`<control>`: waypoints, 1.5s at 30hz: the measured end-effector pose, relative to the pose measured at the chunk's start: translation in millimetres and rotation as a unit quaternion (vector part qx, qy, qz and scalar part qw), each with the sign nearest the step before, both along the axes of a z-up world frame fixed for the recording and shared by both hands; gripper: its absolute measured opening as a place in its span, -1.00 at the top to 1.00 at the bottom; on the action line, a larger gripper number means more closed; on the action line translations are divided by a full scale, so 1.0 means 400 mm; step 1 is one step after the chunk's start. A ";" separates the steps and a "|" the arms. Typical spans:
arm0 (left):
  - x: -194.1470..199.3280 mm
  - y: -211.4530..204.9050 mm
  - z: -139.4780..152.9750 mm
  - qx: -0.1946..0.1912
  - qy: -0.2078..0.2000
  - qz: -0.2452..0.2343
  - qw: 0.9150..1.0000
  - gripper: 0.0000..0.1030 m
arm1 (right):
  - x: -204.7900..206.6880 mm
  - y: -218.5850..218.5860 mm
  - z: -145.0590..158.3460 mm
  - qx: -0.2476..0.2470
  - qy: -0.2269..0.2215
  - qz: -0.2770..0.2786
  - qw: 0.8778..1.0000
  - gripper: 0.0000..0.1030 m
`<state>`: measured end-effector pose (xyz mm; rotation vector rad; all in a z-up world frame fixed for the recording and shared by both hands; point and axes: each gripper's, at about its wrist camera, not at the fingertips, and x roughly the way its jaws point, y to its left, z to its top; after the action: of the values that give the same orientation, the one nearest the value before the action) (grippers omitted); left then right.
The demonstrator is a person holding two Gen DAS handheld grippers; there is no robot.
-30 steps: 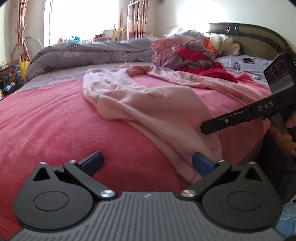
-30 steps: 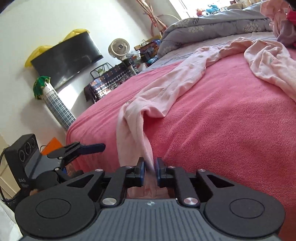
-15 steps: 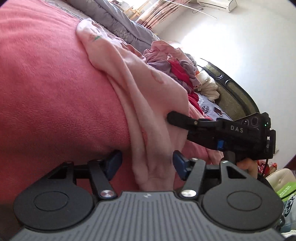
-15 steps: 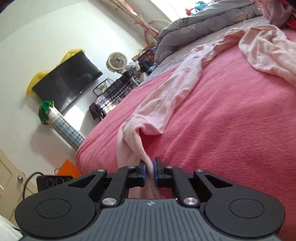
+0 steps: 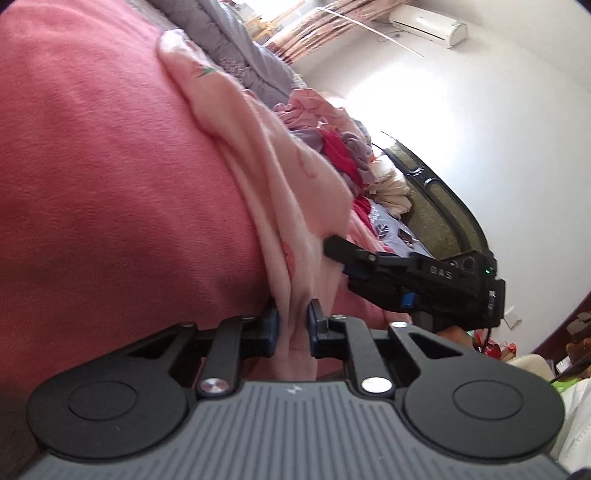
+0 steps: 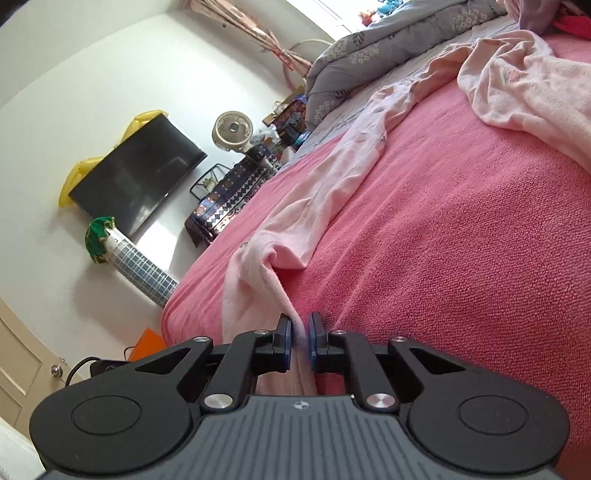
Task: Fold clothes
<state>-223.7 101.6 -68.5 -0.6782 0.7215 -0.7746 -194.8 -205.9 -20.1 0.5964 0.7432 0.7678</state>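
Both grippers are working the same pale pink garment, which is lying spread across the red blanket covering the bed, one end hanging over the blanket's near edge.

Left wrist view: the left gripper is closing its jaws on a bunched fold of the garment at the near edge of the blanket; the cloth is sitting between the blue pads and filling the gap, though whether both pads are pressing it fully is hard to tell. This view alone is showing the right gripper from outside, a black unit entering from the right, its tip buried against the garment just beyond the left gripper. Only a sliver of the hand carrying it is showing beneath it. Also visible only here: a pile of mixed clothes toward the far corner of the bed, a dark headboard, and a wall-mounted air conditioner.

Right wrist view: the right gripper is standing nearly closed, its pads pinching a thin ridge of the garment at the blanket's near edge. From there the cloth is running as a long narrow strip diagonally over the blanket toward the grey quilt at the far side. Only this view is showing the room beyond the foot of the bed: a black television, a small fan, and a patterned cloth-covered stand.
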 end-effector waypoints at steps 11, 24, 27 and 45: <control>0.011 0.023 0.009 -0.027 0.002 -0.013 1.000 0.53 | -0.023 -0.004 -0.005 0.000 0.001 0.010 1.000 0.78; 0.052 0.034 -0.005 -0.070 0.008 0.009 0.997 0.19 | -0.024 -0.002 -0.008 0.000 0.010 -0.015 1.000 0.87; 0.044 0.047 0.001 -0.076 -0.006 0.009 0.997 0.22 | -0.028 -0.005 -0.015 0.006 0.015 -0.022 1.000 0.89; 0.044 0.008 0.001 -0.002 0.025 0.008 1.000 0.81 | -0.040 0.011 -0.009 -0.002 0.011 -0.026 1.000 0.89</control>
<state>-206.2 104.8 -68.1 -0.7088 0.7591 -0.7465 -210.7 -201.5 -23.9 0.6197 0.7464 0.7125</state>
